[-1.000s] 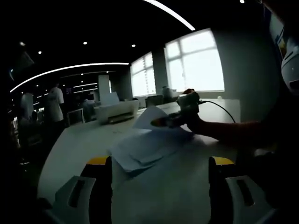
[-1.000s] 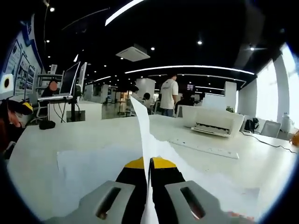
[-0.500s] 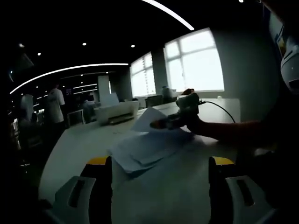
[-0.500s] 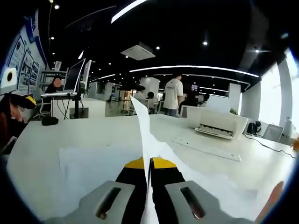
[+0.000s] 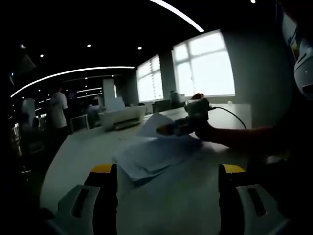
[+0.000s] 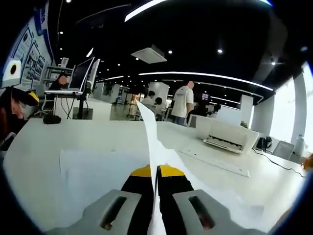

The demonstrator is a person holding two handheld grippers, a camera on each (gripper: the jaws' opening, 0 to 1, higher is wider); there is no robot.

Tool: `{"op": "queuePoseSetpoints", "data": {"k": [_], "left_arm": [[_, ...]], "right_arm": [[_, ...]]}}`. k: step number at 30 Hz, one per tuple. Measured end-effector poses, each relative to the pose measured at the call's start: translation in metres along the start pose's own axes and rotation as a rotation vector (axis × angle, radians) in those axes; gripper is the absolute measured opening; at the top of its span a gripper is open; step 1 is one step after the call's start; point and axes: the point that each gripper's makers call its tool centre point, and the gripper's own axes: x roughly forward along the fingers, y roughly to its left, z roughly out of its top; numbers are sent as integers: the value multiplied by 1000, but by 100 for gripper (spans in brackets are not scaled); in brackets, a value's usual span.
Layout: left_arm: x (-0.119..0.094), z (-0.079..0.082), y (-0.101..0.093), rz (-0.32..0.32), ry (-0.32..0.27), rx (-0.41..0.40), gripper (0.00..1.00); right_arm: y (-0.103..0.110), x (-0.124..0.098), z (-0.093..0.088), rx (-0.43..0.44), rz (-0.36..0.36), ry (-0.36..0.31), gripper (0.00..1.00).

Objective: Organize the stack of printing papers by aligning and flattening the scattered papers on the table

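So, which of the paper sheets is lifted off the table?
The sheet pinched in the right gripper; it stands up on edge, while the other papers lie flat on the table.

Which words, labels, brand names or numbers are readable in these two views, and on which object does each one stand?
No text can be read.
Wall posters: printed matter, too small and blurred to read.
Printer: no legible brand.
Sheet clamped in the right hand-held gripper: looks blank.
Paper stack: no print visible; the left gripper view is too dark.
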Motion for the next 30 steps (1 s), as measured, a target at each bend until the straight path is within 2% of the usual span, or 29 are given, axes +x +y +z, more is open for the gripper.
{"op": "queuePoseSetpoints", "data": {"k": [6, 11, 20, 24, 30], "left_arm": [[-1, 1, 0, 1, -3, 0, 88], [-1, 1, 0, 2, -2, 2, 88], [-1, 0, 0, 3, -1, 3, 87], [-1, 3, -2, -4, -15, 1, 88], [0, 3, -2, -1, -11, 1, 88]], "right_arm": [[1, -4, 12, 53, -2, -29, 0], [1, -3, 11, 69, -2, -19, 0], [2, -3, 13, 57, 8, -26, 0], [-2, -5, 17, 25, -17, -46, 0], [-8, -9, 25, 35, -37, -74, 0]]}}
